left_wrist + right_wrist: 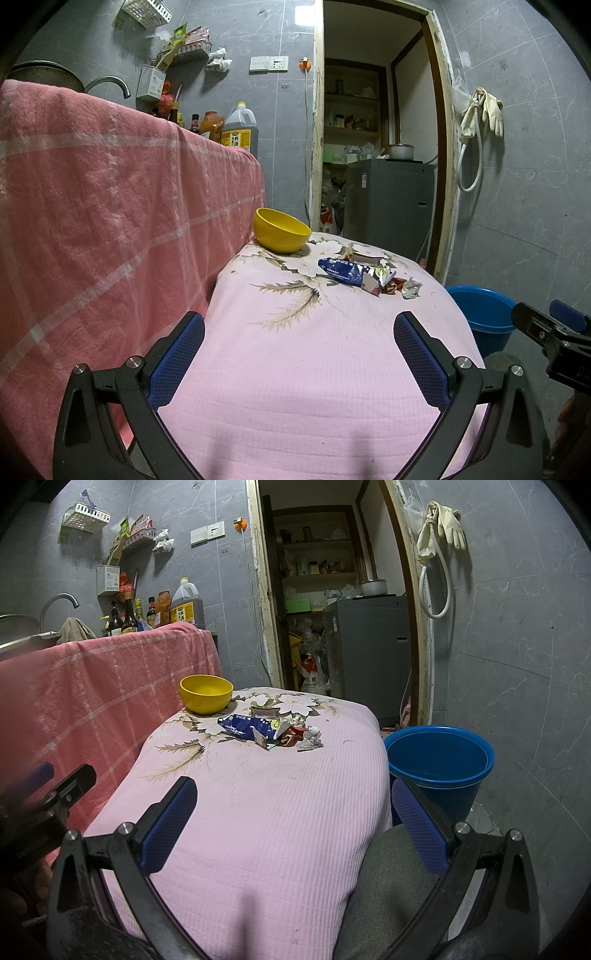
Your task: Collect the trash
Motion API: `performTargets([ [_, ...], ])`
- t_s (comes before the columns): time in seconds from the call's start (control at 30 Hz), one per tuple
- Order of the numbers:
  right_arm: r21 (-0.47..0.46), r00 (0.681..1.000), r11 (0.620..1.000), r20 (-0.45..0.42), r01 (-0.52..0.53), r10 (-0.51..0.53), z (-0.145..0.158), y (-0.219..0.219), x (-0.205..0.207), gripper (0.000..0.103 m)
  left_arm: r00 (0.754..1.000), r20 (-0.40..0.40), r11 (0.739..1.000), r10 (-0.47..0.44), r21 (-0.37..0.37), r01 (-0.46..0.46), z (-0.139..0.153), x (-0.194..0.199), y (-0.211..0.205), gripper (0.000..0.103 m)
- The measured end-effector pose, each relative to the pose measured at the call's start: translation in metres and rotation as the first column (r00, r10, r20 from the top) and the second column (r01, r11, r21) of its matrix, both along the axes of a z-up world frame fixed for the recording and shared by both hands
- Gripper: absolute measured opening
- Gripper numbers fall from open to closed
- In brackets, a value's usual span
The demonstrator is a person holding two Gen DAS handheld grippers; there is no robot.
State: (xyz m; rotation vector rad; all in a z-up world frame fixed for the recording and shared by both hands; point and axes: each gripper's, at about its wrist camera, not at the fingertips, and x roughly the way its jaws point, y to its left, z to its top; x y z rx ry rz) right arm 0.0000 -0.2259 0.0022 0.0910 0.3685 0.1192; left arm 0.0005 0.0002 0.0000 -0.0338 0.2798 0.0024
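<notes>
A pile of trash lies on the far part of the pink flowered tablecloth [295,350] [266,812]: a blue snack wrapper [341,271] [245,727], a red wrapper [293,736] and a crumpled white paper ball [412,288] [312,738]. A blue bucket [484,317] [439,764] stands on the floor right of the table. My left gripper [299,325] is open above the near tablecloth, well short of the trash. Over the table's near right edge, my right gripper [293,794] is open and holds nothing.
A yellow bowl [280,230] [205,694] sits at the table's far left, next to a counter draped in pink checked cloth [110,206] [92,686]. Bottles and a faucet stand behind it. A doorway with a grey appliance [369,646] lies beyond.
</notes>
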Motion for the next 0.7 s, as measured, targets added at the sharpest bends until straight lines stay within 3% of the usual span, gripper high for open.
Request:
performTargets([
  [0.7, 0.001, 1.0, 1.0, -0.002, 0.001, -0.001, -0.001, 0.0023, 0.0, 0.103, 1.0, -0.005, 1.0, -0.001, -0.001, 0.001, -0.0002, 0.0003, 0.0001, 0.101],
])
